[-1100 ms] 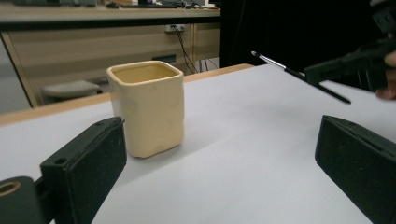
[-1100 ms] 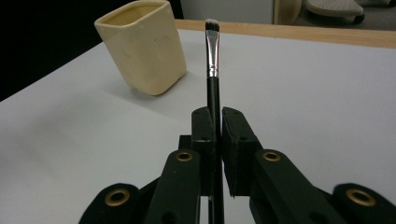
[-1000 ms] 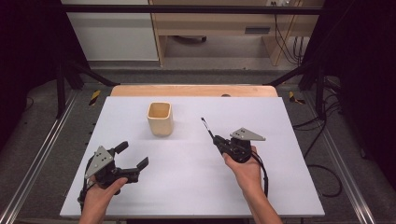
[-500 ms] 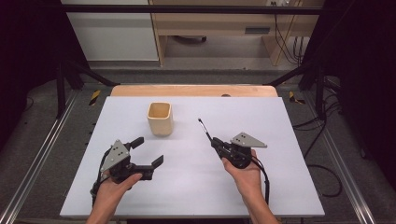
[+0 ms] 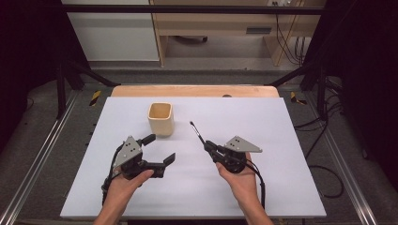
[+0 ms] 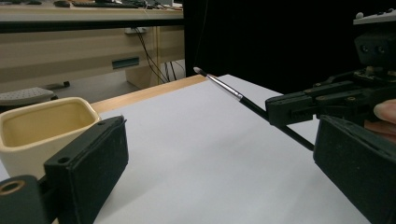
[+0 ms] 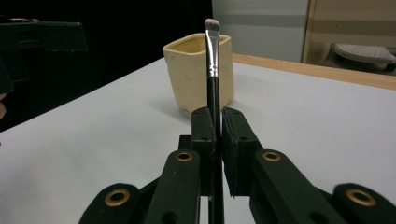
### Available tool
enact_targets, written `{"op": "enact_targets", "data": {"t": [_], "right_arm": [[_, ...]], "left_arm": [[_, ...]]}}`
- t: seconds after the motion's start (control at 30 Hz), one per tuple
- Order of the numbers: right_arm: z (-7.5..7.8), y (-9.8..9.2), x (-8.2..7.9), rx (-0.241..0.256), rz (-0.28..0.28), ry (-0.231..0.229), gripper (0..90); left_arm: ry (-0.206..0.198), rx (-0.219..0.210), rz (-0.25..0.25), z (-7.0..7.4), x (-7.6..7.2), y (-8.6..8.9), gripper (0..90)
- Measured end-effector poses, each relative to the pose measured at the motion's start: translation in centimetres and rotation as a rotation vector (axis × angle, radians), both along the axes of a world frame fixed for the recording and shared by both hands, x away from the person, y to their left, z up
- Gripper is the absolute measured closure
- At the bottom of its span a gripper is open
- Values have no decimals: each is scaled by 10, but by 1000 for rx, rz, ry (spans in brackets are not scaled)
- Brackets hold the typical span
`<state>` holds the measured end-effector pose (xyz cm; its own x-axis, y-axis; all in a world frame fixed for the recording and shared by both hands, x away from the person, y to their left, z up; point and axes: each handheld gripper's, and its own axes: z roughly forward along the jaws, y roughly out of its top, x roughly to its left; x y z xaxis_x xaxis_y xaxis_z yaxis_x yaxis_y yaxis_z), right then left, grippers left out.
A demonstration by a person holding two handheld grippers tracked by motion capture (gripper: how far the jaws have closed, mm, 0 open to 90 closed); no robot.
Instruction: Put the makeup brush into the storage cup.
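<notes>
So far the pickup part looks done: the right tongs (image 5: 212,146) are clamping a thin black brush (image 5: 198,133) by its handle, the jaws pressed shut on it, as the right gripper view shows plainly with the brush (image 7: 213,79) rising straight out from between the two pads. Its bristle tip is pointing forward and away from the holding hand, clear of the table (image 5: 291,140) as far as the high view lets me judge. Ahead of those tongs and a little toward the left-hand side, the cup (image 5: 161,118) is standing upright and looks empty; in the right gripper view the cup (image 7: 187,74) is sitting just behind the brush tip, apart from it. The left tongs (image 5: 159,148) are hanging open with nothing between the jaws, and the cup is lying just beyond the farther jaw. From the left gripper view the cup (image 6: 42,128) is showing past the near jaw, while the brush (image 6: 233,93) is slanting up from the other tongs (image 6: 285,109) on the far side. What is left, I judge, is carrying the brush over the cup's rim, tipping it in and releasing; none of that is begun, since the brush is not yet over the cup.
</notes>
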<state>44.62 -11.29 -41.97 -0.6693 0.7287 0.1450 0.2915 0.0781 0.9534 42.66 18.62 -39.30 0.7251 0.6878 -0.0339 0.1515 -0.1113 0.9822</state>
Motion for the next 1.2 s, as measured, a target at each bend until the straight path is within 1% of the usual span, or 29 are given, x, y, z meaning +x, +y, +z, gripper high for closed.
{"op": "enact_targets", "data": {"t": [0.03, 0.07, 0.13, 0.17, 0.23, 0.3, 0.4, 0.43, 0.5, 0.6, 0.67, 0.83, 1.0, 1.2], "right_arm": [[1, 3, -1, 1, 11, -8, 840], [1, 3, -1, 1, 11, -8, 840], [2, 6, -3, 5, 20, -12, 840], [2, 6, -3, 5, 20, -12, 840], [3, 9, -5, 7, 32, -22, 840], [4, 11, -6, 12, 41, -32, 840], [6, 15, -8, 23, 56, -45, 840], [6, 16, -8, 27, 66, -63, 840], [7, 20, -10, 29, 82, -83, 840], [8, 21, -12, 34, 89, -90, 840], [8, 23, -14, 37, 102, -103, 840], [8, 30, -16, 29, 123, -112, 840], [7, 34, -18, 19, 136, -118, 840], [7, 37, -19, 17, 147, -129, 840]], "left_arm": [[1, 3, -3, 1, 0, -1, 30], [1, 0, -1, 2, 0, -2, 30], [2, 9, -5, 4, 1, -3, 30], [3, 4, -5, 5, 1, -4, 30], [1, 12, -5, 6, 1, -4, 30], [6, -1, -4, 7, 1, -5, 30], [9, 4, -9, 7, 2, -5, 36], [12, -4, -11, 7, 2, -6, 39], [21, -7, -10, 6, 4, -6, 47], [31, -17, -8, 5, 4, -6, 56], [29, -24, -7, 6, 5, -6, 75], [56, -57, -4, 5, 8, -6, 99], [70, -54, -3, 2, 10, -6, 122], [80, -45, -16, 0, 11, -8, 191]]}}
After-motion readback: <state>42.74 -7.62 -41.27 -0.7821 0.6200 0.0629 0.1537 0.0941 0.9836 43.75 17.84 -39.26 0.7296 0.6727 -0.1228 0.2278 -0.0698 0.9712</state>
